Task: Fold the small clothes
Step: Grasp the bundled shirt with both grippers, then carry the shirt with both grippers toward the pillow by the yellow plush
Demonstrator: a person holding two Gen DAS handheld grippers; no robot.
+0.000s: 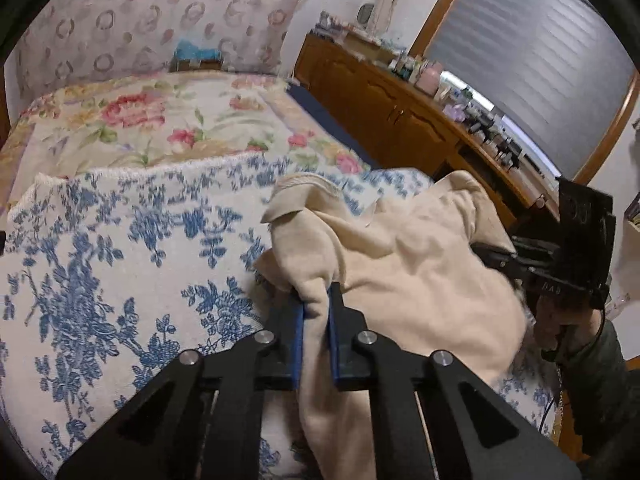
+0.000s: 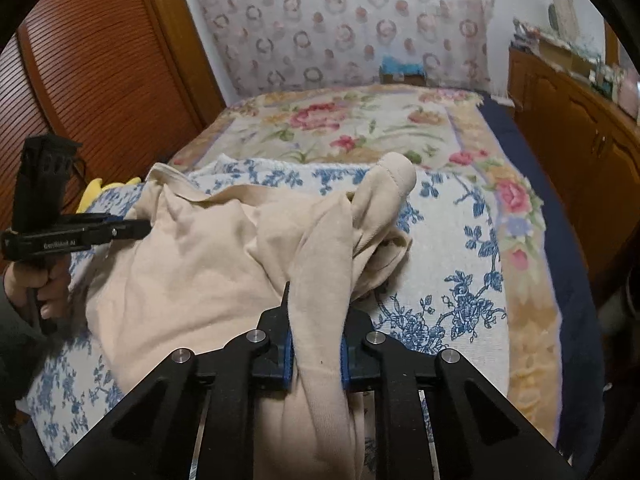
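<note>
A cream garment (image 1: 420, 280) lies crumpled on a blue-flowered blanket (image 1: 100, 260) on the bed. In the left wrist view my left gripper (image 1: 316, 304) is shut on a bunched fold at the garment's left side, with cloth hanging down between its blue pads. In the right wrist view my right gripper (image 2: 316, 312) is shut on a thick fold of the same garment (image 2: 192, 264), near a rounded sleeve end (image 2: 394, 178) that sticks up. Each view shows the other gripper at the garment's far side: the right one (image 1: 500, 256), the left one (image 2: 136, 226), each held by a hand.
The blue-flowered blanket (image 2: 452, 248) covers a rose-patterned bedspread (image 2: 360, 124). A wooden dresser (image 1: 400, 116) bearing several small items runs along the bed's right side. A slatted wooden door (image 2: 100, 80) stands to the left. Something yellow (image 2: 94, 196) lies by the left gripper.
</note>
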